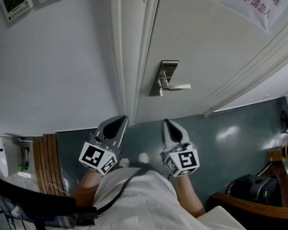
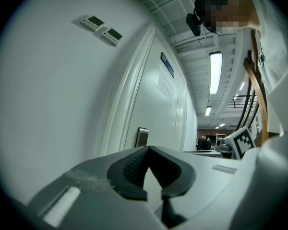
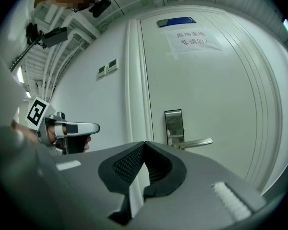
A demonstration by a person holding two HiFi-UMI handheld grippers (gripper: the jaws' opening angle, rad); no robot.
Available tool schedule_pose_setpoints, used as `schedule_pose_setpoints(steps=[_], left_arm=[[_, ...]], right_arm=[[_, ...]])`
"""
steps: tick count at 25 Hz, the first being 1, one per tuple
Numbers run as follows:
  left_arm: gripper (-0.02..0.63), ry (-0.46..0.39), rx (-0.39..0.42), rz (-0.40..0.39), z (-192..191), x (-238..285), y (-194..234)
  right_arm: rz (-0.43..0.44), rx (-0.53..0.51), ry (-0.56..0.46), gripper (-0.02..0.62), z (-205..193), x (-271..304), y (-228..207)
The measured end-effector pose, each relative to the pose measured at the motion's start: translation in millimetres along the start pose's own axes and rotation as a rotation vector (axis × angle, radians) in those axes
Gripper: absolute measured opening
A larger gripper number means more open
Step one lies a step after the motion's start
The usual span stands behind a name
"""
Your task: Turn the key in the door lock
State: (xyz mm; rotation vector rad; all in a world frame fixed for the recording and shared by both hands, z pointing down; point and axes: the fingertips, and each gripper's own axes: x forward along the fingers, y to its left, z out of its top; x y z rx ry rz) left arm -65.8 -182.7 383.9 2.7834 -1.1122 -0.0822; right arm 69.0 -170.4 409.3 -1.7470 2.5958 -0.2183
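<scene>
Silver rectangular metal lock plate point(image 1: 168, 73) with lever handle point(image 1: 178, 86), where was it? — K.
On the white door point(image 1: 206, 42), ahead of both tongs, well apart from either tip. Key could not be made out. — M.
Left grey gripper point(image 1: 119, 121)? — K.
Jaws together, nothing between, facing the door frame. — M.
Right grey gripper point(image 1: 167, 124)? — K.
Closed too, empty, lined up just under the plate. — M.
</scene>
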Motion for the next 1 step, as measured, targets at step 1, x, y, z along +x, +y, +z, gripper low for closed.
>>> schedule_pose_setpoints(steps=[1], left_arm=[[0.005,0.0,-0.001,0.0,-0.2,1.0,0.7]], right_arm=[[-0.002,-0.001,0.0,0.008,-0.2,1.0,-1.2]])
